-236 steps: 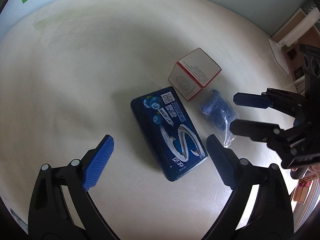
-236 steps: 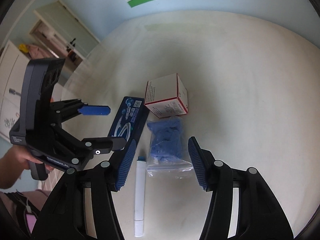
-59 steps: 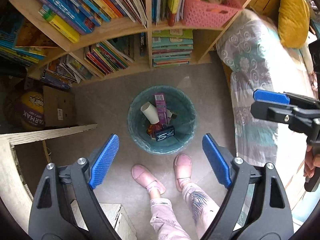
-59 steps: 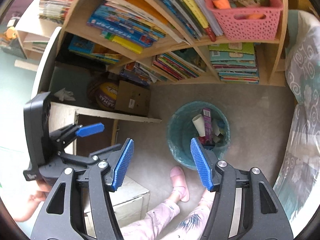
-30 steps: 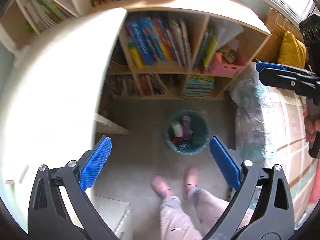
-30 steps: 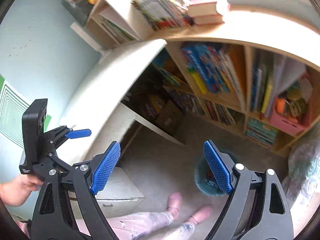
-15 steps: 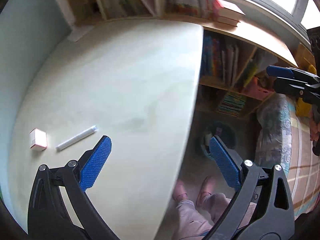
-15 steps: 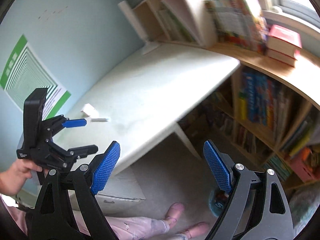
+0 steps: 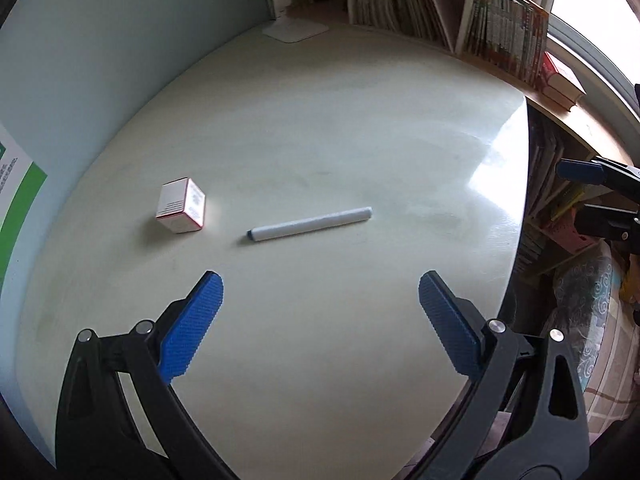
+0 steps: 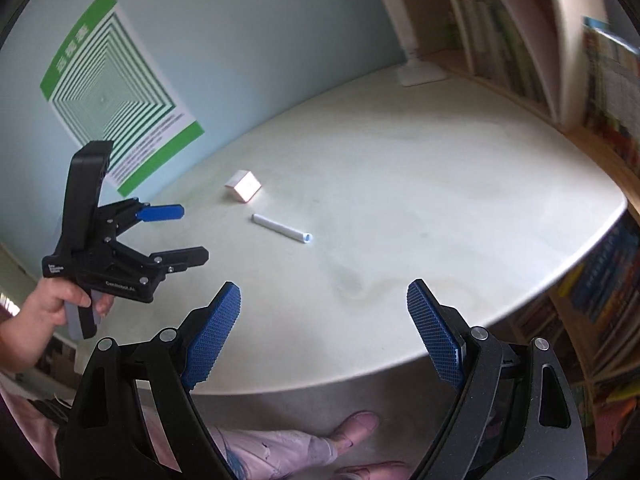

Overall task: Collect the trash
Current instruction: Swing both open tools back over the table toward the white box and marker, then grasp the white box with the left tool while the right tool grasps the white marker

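A small white box with red edges (image 9: 182,211) and a white marker pen (image 9: 310,225) lie on the pale round table (image 9: 320,120). My left gripper (image 9: 320,320) is open and empty, above the table just in front of the pen. My right gripper (image 10: 324,332) is open and empty, over the table's near edge. The box (image 10: 243,186) and the pen (image 10: 281,229) also show in the right wrist view, beyond the left gripper (image 10: 176,232). The right gripper (image 9: 592,196) shows at the right edge of the left wrist view.
Bookshelves (image 9: 500,28) stand behind and to the right of the table. A white lamp base (image 9: 294,31) sits at the table's far edge. A green striped poster (image 10: 116,108) hangs on the blue wall. The person's feet in pink slippers (image 10: 354,428) are under the table edge.
Both grippers have swung up from the bin on the floor back to the table. The blue gum box and the blue bag are gone from the table; the box and pen remain.
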Available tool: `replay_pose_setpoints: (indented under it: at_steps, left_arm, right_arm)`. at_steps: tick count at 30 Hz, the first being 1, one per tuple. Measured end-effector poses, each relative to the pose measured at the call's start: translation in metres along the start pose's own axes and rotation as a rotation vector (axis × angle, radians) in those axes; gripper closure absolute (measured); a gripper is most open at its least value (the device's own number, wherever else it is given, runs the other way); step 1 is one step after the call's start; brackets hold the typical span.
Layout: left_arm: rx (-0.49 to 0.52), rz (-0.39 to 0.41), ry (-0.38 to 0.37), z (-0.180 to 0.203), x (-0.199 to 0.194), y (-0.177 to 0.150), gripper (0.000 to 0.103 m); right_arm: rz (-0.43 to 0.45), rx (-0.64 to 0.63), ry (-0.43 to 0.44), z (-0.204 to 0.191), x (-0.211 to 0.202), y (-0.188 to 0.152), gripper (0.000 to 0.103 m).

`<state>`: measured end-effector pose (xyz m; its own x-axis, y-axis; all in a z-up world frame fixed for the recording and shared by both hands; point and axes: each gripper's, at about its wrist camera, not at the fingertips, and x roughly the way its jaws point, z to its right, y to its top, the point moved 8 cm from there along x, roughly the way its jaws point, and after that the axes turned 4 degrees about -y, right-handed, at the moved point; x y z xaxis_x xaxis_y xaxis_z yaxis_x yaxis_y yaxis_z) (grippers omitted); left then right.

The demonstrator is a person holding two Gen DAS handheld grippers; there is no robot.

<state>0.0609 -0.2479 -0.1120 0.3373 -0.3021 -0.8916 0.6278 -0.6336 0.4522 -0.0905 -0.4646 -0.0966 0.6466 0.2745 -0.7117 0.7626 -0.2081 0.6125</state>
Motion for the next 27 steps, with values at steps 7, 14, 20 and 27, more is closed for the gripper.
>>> replay_pose_setpoints:
  at_steps: [7,14,20,27]
  left_arm:
    - [-0.069,-0.024,0.048,-0.054,0.005,-0.013,0.007]
    - [-0.114,-0.054,0.062,-0.091,0.019,-0.017,0.007]
    - [-0.124,-0.069,0.056,-0.108,0.032,-0.01,0.007]
    - [-0.111,-0.093,0.044,-0.116,0.049,-0.004,0.007]
  right_arm:
    - [-0.064,-0.082,0.047,-0.029,0.042,0.017,0.018]
    - [-0.108,-0.117,0.074,-0.051,0.084,0.034,0.018]
    - [-0.146,-0.143,0.082,-0.064,0.114,0.043,0.018]
    - [-0.182,-0.16,0.086,-0.07,0.134,0.048,0.018]
